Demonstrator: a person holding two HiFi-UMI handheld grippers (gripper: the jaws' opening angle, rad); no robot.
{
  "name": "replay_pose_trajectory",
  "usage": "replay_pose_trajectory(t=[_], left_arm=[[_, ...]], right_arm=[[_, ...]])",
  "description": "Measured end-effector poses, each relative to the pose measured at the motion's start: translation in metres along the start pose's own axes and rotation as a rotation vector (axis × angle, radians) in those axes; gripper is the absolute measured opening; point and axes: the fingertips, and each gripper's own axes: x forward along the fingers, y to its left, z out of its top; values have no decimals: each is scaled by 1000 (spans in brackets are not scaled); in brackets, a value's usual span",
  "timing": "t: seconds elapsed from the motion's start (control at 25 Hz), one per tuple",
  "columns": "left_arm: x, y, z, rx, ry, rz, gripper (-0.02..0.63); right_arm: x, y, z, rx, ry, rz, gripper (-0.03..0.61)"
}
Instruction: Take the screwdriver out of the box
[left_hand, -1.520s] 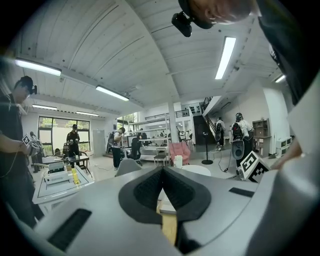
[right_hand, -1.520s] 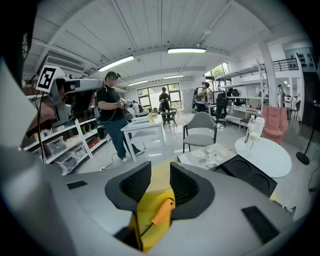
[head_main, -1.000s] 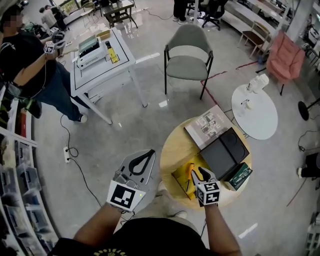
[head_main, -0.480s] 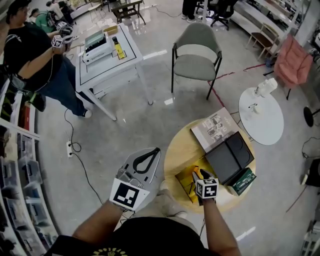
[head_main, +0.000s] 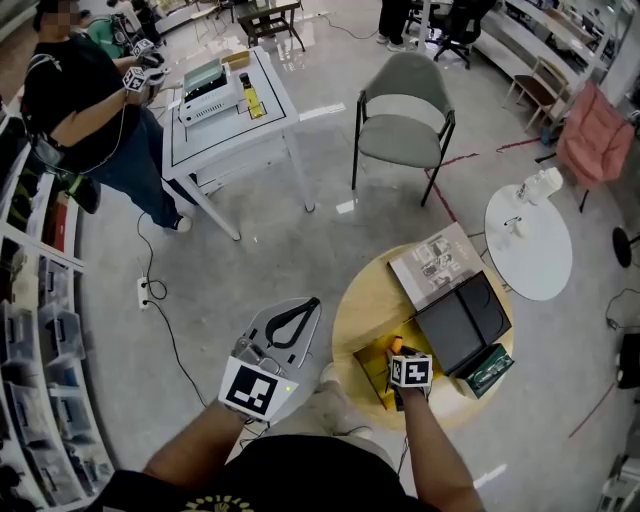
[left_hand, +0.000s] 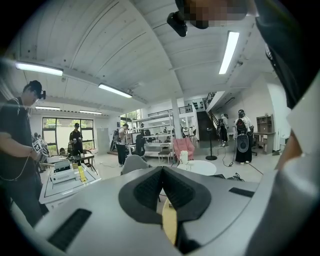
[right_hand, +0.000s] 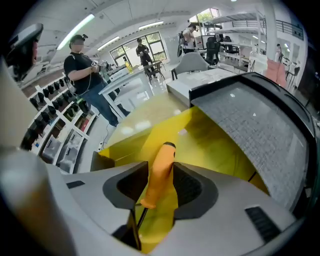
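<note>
Reaching into the yellow box (head_main: 368, 368) on the round wooden table (head_main: 350, 300), my R gripper (head_main: 397, 350) points steeply down w/ jaws spread wide. They've just been opening, and the screwdriver (right_hand: 160, 165) lies btwn them, its orange handle flanked by both pads but not clamped. The screwdriver is inside the box, dark shaft running back under the gripper, yellow walls on either side. Crowding the box on its right is a black case (head_main: 462, 320), whose rim and grey speckled face fill the right half of the R gripper view. Next to the case, a green box (head_main: 483, 368) sits at the table edge, and a booklet (head_main: 435, 262) lies on the table's far side. My L gripper (head_main: 313, 304) hangs off the table over the floor (head_main: 270, 250), jaws closed tip to tip, nothing in them. Further off: grey chair (head_main: 400, 120), small white round table (head_main: 530, 245), white square table (head_main: 225, 130) w/ another person (head_main: 85, 110) beside it.
</note>
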Motion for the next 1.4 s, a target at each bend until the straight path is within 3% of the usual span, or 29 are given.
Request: replay_pose_trajectory(t=[0.24,0.44,0.68,1.08,1.4], left_arm=[[-8,-11,4,16,-5,-5,12],[-19,-16,12,15,-13,11,12],[-32,-19,19,6,-13,49,12],[-55,-47,33,0,-19,74,12],[-75,-69,43,-6,-44,62,12]], right_arm=[[3,-3,-6,-21,-23,-14,160],[-9,-1,-5,50,-39,57,124],[-52,0,-2,73,-154,117,123],[-142,14,11,-37,-400,166,123],[-217,38,13,-110,-535,177,123]])
